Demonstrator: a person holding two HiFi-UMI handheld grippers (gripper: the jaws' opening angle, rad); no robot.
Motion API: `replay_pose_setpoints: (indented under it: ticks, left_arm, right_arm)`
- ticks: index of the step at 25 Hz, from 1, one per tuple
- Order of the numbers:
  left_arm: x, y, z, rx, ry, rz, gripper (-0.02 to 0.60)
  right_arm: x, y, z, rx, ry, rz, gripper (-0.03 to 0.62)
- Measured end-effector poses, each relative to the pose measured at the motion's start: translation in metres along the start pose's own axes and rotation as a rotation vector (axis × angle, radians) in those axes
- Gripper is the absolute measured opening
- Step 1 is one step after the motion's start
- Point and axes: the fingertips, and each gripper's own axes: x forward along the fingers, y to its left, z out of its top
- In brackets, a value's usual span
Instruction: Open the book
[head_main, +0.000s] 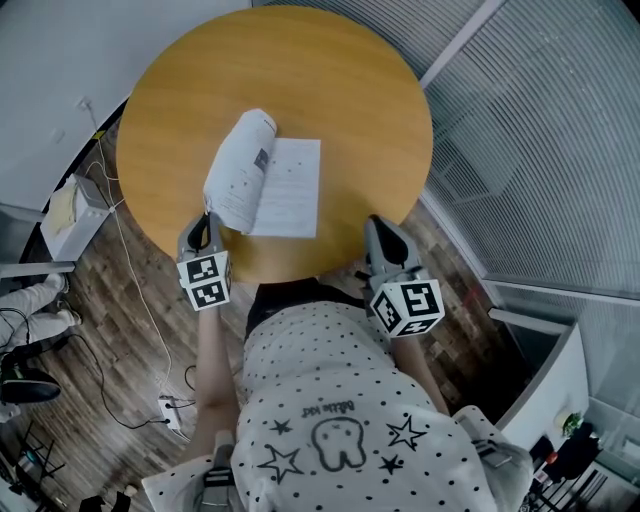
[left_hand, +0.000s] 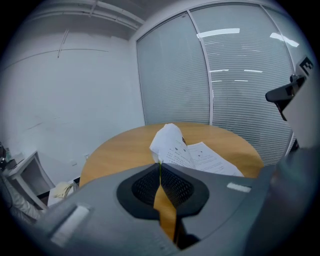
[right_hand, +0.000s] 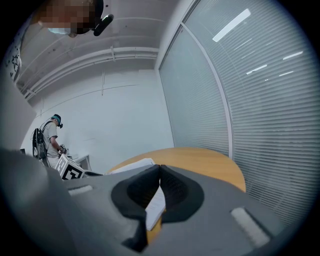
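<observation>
An open book (head_main: 270, 185) lies on the round wooden table (head_main: 330, 90), near its front edge. Its right page lies flat and its left pages (left_hand: 167, 140) curl upward. My left gripper (head_main: 207, 222) is shut, its tip right at the near left corner of those curled pages. In the left gripper view the jaws (left_hand: 159, 167) meet, and I cannot make out a page between them. My right gripper (head_main: 378, 232) rests at the table edge to the right of the book, shut and holding nothing. In the right gripper view its jaws (right_hand: 160, 167) are closed, with the book (right_hand: 135, 165) to their left.
Glass walls with blinds (head_main: 540, 130) run close along the table's right side. A white box (head_main: 70, 215) stands on the floor to the left, with cables and a power strip (head_main: 170, 410). Another person (right_hand: 50, 137) stands far off by the wall.
</observation>
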Motion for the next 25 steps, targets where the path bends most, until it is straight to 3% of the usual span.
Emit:
replay_pose_setpoints:
  ticks: [19,25]
  left_arm:
    - [-0.006,0.031,-0.029,-0.055,0.035,0.077,0.014]
    - [-0.001,0.041,-0.048,-0.069,0.080,0.112,0.014]
  right_arm:
    - [0.005,0.011,-0.003,-0.011,0.013,0.015,0.005]
    - [0.005,0.015,-0.004,-0.013,0.017,0.027,0.005]
